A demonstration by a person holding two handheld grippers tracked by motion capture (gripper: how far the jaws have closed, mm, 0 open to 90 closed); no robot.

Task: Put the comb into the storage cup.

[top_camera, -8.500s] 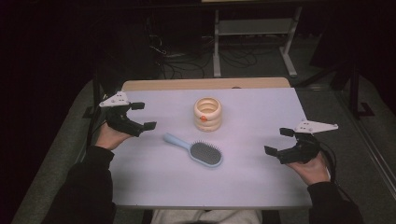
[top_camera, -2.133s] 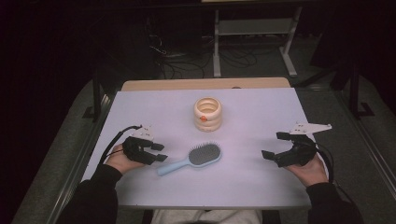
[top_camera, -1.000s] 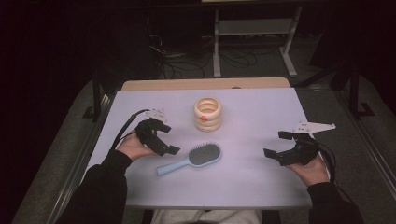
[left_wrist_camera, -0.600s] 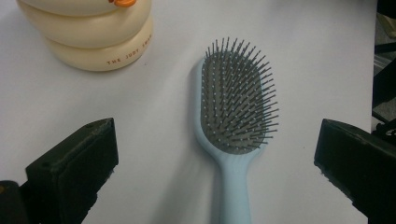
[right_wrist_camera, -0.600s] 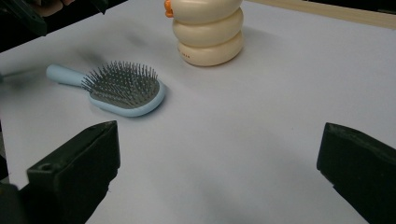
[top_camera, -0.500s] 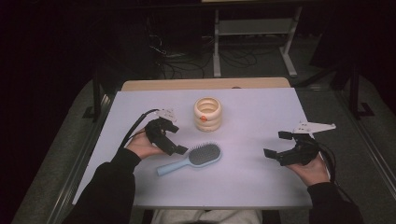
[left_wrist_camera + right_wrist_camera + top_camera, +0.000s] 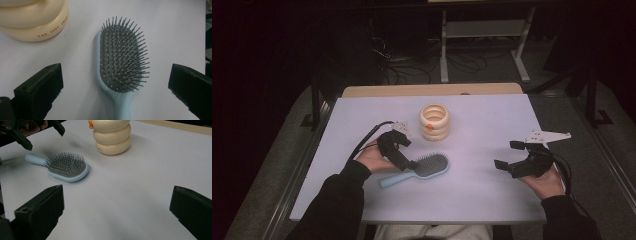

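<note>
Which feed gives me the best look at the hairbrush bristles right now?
The left gripper view: the hairbrush lies bristles-up, framed between the open jaws. The right gripper view shows it side-on, farther off. The high view shows it small, beside the left gripper.

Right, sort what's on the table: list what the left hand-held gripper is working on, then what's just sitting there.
In play:
- hairbrush, bristles up, lying between the open jaws of the left hand-held gripper

Sitting idle:
- cream ringed toy, standing apart from the brush
- right hand-held gripper, open, over bare table
</note>
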